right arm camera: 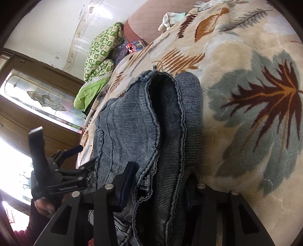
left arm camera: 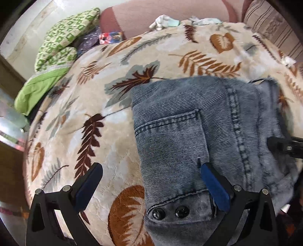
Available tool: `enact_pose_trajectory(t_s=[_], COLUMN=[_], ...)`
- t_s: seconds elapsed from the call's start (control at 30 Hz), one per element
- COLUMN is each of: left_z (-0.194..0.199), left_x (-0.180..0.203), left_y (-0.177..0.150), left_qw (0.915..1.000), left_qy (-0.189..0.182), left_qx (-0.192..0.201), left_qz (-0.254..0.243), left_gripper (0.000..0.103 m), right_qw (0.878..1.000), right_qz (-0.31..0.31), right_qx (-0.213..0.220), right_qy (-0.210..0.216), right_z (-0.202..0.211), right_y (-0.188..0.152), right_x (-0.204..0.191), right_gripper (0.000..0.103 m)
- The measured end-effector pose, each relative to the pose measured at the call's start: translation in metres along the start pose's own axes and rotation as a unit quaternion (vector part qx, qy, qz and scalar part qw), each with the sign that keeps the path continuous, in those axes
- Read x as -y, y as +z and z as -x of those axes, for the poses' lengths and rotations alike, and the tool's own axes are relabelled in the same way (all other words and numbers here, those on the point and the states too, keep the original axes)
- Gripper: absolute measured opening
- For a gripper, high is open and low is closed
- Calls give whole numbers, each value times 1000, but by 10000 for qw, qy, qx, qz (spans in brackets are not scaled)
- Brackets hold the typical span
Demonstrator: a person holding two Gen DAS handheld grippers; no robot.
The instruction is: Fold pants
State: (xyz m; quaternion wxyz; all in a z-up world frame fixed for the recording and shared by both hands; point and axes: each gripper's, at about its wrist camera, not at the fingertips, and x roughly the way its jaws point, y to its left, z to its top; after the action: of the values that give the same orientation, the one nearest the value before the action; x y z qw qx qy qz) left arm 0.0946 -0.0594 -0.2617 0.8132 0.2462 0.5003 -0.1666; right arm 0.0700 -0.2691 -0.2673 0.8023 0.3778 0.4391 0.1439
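The pants [left arm camera: 204, 132] are blue-grey washed jeans, folded into a thick stack on a leaf-patterned blanket [left arm camera: 90, 143]. In the left wrist view my left gripper [left arm camera: 151, 187] is open, one finger over the blanket and the other resting on the jeans near the waistband buttons [left arm camera: 170, 212]. In the right wrist view my right gripper [right arm camera: 157, 191] is shut on the folded layers of the pants [right arm camera: 151, 136], edge-on at the stack's side. The left gripper [right arm camera: 62, 170] shows at the left there. The right gripper's tip shows in the left wrist view [left arm camera: 284, 146].
A green patterned quilt [left arm camera: 62, 43] is bundled at the blanket's far left. White gloves [left arm camera: 162, 20] lie at the far edge by a pink headboard [left arm camera: 170, 11]. A striped pillow [left arm camera: 274, 26] is at the far right. A wooden cabinet with glass [right arm camera: 37, 98] stands beside the bed.
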Motion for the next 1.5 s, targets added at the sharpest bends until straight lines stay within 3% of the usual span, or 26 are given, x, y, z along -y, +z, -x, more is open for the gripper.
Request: enact_pose_trajectory(t_s=[0.1,0.27,0.43,0.6,0.77,0.93,1.03,1.2,1.5], left_z=[-2,-5,-29,-39,-47,-43,-38,-23,0], left_x=[-19,-50,-60,-37,-18,-31,-36,-29,-40], left_y=[-1,-7,-12,-13,-11,-15,-20,-21,-24], left_qw=[9977,9912,9701,9460,9477,9424,9439,9559,9556], left_qy=[-614,-1186,-2121,-2972,-2928,-2998,-2958,-2706,-2697], left_qx=[-156,-72,-346,-502,-574,-468,-317,-45,247], left_qz=[223,577,1129,1191,1131,1409,1435,1137,1161], left_gripper=[103,103,103,103,103,76,59,46,34], right_qw=[10000,10000,10000,10000,10000,10000,10000,9998,9915], right_qz=[-27,-48,-47,-35,-31,-20,3,187,1091], right_qx=[-1,10,36,47,47,38,41,95,432], right_qy=[24,39,53,55,55,70,64,-36,-566], right_z=[-1,0,1,2,2,1,1,3,9], right_y=[0,0,-1,-1,-1,0,0,0,-6], right_x=[0,2,3,3,4,4,4,-2,-33], right_gripper=[46,46,46,46,47,47,47,46,42])
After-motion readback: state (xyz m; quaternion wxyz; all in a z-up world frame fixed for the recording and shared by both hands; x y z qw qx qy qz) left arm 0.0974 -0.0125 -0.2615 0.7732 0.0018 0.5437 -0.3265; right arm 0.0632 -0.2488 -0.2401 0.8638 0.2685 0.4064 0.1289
